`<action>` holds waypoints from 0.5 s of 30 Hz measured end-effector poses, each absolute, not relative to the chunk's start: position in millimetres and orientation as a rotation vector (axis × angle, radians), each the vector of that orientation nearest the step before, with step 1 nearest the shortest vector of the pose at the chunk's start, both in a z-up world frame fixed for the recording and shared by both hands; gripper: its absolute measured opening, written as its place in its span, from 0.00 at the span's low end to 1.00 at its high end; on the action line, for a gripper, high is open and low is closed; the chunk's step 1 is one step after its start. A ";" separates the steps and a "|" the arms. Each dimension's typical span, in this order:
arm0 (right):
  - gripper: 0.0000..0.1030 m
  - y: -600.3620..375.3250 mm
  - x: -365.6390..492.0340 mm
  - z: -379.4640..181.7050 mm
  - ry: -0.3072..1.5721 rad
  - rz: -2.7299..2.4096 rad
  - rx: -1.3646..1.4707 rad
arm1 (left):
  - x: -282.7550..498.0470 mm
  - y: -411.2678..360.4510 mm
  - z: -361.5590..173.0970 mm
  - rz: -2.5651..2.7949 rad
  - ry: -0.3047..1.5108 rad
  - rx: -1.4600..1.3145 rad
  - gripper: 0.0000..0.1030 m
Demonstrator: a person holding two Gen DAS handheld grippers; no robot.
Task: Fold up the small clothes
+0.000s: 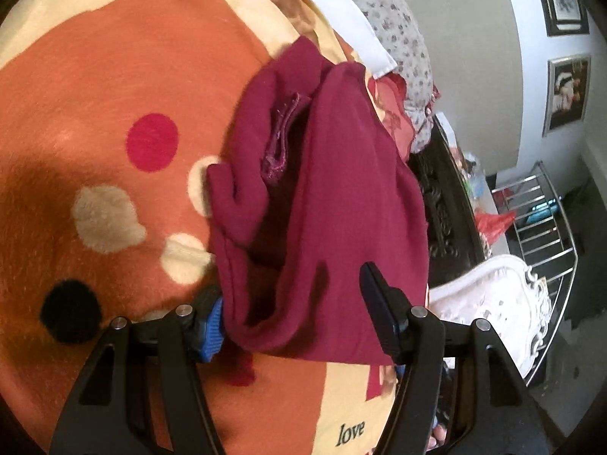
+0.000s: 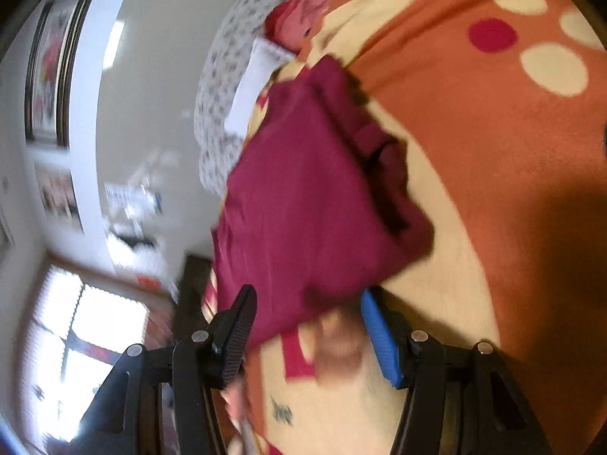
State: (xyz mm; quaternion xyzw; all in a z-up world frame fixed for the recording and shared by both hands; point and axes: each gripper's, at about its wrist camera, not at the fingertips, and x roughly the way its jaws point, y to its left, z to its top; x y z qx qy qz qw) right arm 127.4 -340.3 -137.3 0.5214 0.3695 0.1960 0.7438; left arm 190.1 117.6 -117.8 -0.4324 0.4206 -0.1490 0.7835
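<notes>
A maroon garment [image 1: 334, 197] lies bunched and partly folded on an orange blanket [image 1: 114, 76] with cream, red and black dots. My left gripper [image 1: 296, 318] is open at the garment's near edge. Its blue-padded finger [image 1: 212, 322] sits at the cloth's left side and its black finger [image 1: 379, 303] lies over the cloth. In the blurred right wrist view the same garment [image 2: 303, 197] lies on the blanket [image 2: 474, 151]. My right gripper [image 2: 309, 330] is open, and the garment's near corner reaches in between its fingers.
A floral pillow [image 1: 398, 38] and a white cloth [image 1: 353, 26] lie beyond the garment. Dark carved furniture [image 1: 444, 208], a white ornate piece [image 1: 493, 295] and a metal rack [image 1: 542, 227] stand beside the bed. Framed pictures [image 1: 567, 91] hang on the wall. A bright window [image 2: 95, 322] shows low left.
</notes>
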 end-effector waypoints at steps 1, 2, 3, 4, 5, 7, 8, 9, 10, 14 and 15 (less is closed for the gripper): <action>0.53 -341.3 130.9 -138.7 0.794 0.416 1.166 | 189.9 117.5 -117.6 -0.305 0.912 -0.933 0.44; 0.53 -342.1 133.0 -138.3 0.775 0.399 1.174 | 190.8 117.7 -120.3 -0.272 0.930 -0.936 0.27; 0.53 -342.6 133.7 -138.5 0.760 0.390 1.185 | 194.9 118.5 -125.5 -0.260 0.945 -0.955 0.20; 0.50 -342.5 135.2 -140.3 0.753 0.374 1.196 | 195.1 121.0 -130.0 -0.256 0.951 -0.987 0.17; 0.46 -341.9 137.2 -141.8 0.756 0.359 1.192 | 195.1 122.8 -131.5 -0.255 0.951 -1.001 0.14; 0.22 -341.7 137.8 -141.3 0.775 0.343 1.169 | 194.0 119.7 -126.0 -0.247 0.944 -0.978 0.12; 0.11 -339.3 136.0 -136.9 0.790 0.335 1.129 | 192.0 118.1 -120.9 -0.243 0.940 -0.957 0.11; 0.11 -342.3 131.1 -128.5 0.779 0.350 1.094 | 189.8 116.8 -114.9 -0.242 0.936 -0.943 0.10; 0.10 -345.1 124.8 -117.9 0.761 0.367 1.056 | 184.9 116.4 -109.1 -0.244 0.930 -0.932 0.10; 0.10 -346.1 88.2 -66.2 0.734 0.439 0.967 | 149.9 119.2 -74.8 -0.273 0.881 -0.894 0.10; 0.10 -348.3 78.7 -59.8 0.743 0.444 0.959 | 138.5 122.4 -70.0 -0.284 0.873 -0.891 0.10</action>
